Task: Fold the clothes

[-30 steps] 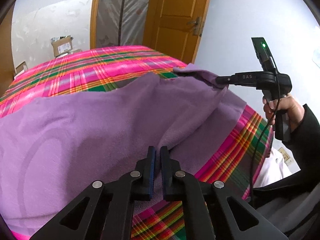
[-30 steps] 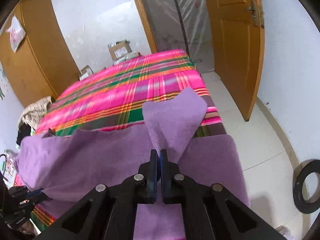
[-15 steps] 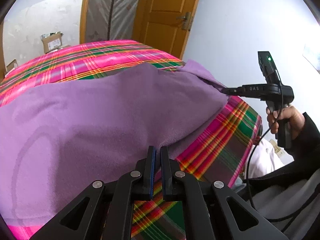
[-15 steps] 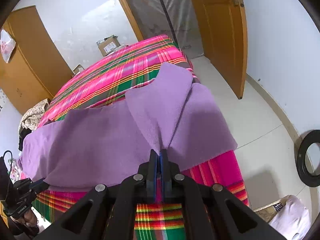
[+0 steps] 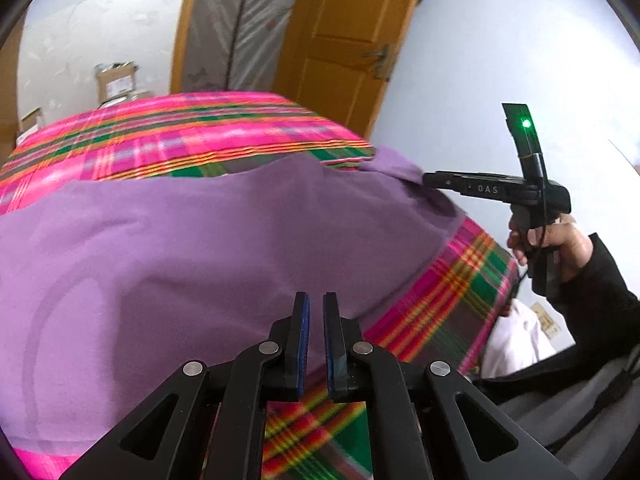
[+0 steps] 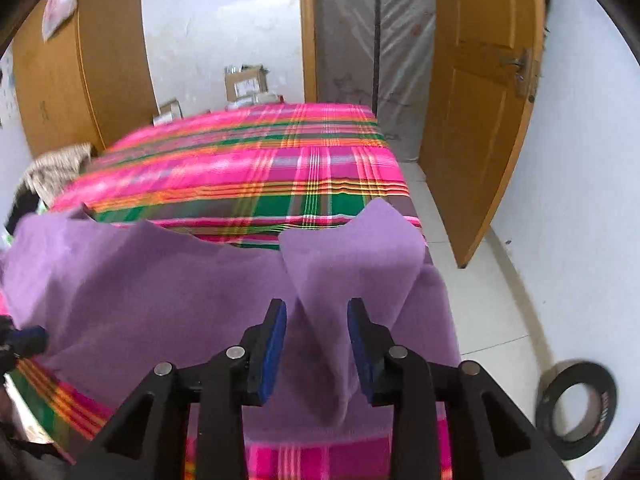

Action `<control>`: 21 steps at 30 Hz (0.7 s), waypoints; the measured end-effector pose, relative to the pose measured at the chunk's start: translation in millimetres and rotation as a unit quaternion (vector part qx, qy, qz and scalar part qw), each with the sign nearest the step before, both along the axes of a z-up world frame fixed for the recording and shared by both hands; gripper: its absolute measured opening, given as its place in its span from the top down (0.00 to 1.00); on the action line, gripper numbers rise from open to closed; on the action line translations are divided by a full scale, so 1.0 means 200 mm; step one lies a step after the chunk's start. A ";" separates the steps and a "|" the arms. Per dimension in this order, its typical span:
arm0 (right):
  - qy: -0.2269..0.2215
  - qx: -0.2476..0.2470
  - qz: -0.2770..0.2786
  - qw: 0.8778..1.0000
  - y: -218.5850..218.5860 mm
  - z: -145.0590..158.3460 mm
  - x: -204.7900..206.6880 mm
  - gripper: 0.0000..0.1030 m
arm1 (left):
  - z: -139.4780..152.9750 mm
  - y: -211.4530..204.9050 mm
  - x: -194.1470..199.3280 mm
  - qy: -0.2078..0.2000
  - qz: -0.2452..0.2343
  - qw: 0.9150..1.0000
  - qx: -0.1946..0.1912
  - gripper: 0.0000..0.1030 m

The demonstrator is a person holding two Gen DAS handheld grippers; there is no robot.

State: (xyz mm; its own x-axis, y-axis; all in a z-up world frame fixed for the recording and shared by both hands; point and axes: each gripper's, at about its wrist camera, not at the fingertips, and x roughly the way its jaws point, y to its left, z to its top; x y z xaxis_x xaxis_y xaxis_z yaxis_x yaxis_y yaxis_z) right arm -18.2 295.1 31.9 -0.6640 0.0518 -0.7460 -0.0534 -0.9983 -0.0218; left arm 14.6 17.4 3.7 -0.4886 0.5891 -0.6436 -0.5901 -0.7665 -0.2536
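While my right hand-held gripper (image 6: pixel 317 344) lets its jaws spread apart, a raised fold of the purple garment (image 6: pixel 200 300) stands loosely between the blue pads (image 6: pixel 276 344), which no longer press it. My left hand-held gripper (image 5: pixel 316 344) has its jaws drawn almost together over the garment's near hem at 6 o'clock, though I cannot tell whether cloth is caught there. The garment lies spread across the near end of the bed (image 6: pixel 248 160), whose pink plaid cover runs toward 12 o'clock.
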 end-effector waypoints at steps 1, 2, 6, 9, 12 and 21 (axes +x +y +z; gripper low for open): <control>-0.010 0.008 0.001 1.000 -0.01 -0.02 -0.04 0.69 | -0.01 0.00 -0.01 -0.004 0.006 1.000 -0.001 0.93; -0.019 0.016 0.002 1.000 -0.01 -0.04 -0.07 0.69 | -0.01 -0.01 -0.02 -0.006 0.009 1.000 -0.002 0.93; -0.029 0.021 0.008 0.999 0.01 -0.07 -0.12 0.80 | -0.03 -0.03 -0.03 -0.011 0.019 1.000 -0.006 0.93; -0.002 -0.007 -0.009 1.000 0.08 -0.03 -0.07 0.96 | -0.04 -0.03 -0.05 -0.016 0.024 1.000 -0.007 0.93; 0.032 -0.070 -0.057 0.995 0.24 0.02 0.04 0.96 | -0.05 -0.02 -0.06 -0.021 0.024 0.999 -0.009 0.93; 0.067 -0.314 -0.205 0.925 0.65 -0.17 0.43 0.96 | -0.07 0.03 -0.06 -0.023 -0.001 1.000 -0.010 0.93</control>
